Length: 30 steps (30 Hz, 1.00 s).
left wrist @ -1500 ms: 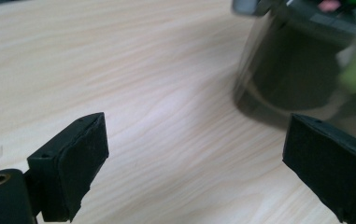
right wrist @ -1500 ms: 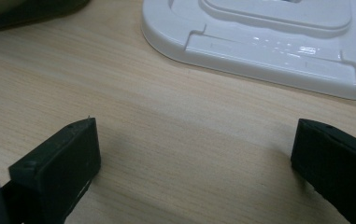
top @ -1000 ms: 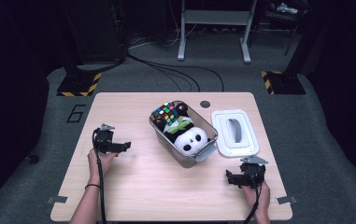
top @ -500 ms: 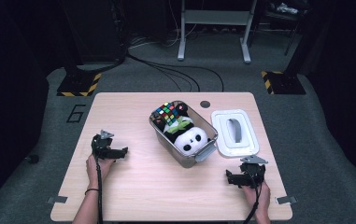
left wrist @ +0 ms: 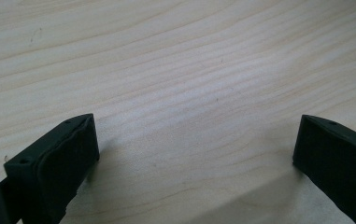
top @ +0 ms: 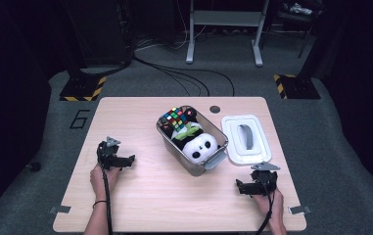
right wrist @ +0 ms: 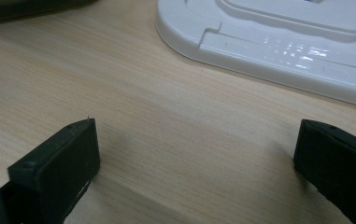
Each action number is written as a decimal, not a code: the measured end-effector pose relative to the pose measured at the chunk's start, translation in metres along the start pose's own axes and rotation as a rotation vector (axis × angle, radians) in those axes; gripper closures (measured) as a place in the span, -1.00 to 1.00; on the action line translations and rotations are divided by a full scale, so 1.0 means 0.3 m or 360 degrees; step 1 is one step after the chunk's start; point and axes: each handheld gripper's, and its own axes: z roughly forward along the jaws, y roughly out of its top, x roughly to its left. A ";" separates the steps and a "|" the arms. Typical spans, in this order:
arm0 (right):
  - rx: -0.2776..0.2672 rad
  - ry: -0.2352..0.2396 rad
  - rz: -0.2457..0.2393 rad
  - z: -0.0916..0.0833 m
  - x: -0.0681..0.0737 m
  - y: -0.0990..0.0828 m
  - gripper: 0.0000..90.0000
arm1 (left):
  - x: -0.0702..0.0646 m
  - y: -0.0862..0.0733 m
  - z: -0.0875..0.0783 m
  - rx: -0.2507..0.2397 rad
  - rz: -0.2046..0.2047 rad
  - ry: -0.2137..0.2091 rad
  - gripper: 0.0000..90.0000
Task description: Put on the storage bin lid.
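The bin (top: 208, 159) at mid-table serves as landmark. Well to its left, the left gripper (top: 128, 160) sits low over bare table (top: 140, 196), jaws spread wide with nothing between them; in the left gripper view (left wrist: 194, 154) there is just wood grain between the two black jaws. Inside the bin lie a puzzle cube (top: 174, 119) at the far end and a plush panda (top: 201, 146) at the near end, packed close together. Just right of the bin lies the white lid (top: 246, 139), flat on the table, handle up. Nearer the person than the lid, right of the bin, the right gripper (top: 241, 187) is likewise wide open and empty; the right gripper view (right wrist: 196, 154) has the lid's edge (right wrist: 269, 46) just ahead.

This looks like a pause between steps, with the bin filled and uncovered. The next move likely calls for the right gripper to take the lid by its handle, lift it and seat it squarely on the bin.
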 end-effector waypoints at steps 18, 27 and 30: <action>-0.0028 0.0051 0.0016 -0.004 -0.079 0.144 -0.97 | 0.002 0.009 0.009 0.0000 0.0020 -0.0027 -1.00; -0.0003 -0.0012 0.0040 0.060 -0.143 0.281 -0.93 | 0.002 0.010 0.011 0.0000 0.0027 -0.0030 -1.00; 0.0006 -0.0027 0.0037 0.091 -0.161 0.320 -0.91 | 0.003 0.011 0.009 0.0011 0.0029 -0.0033 -1.00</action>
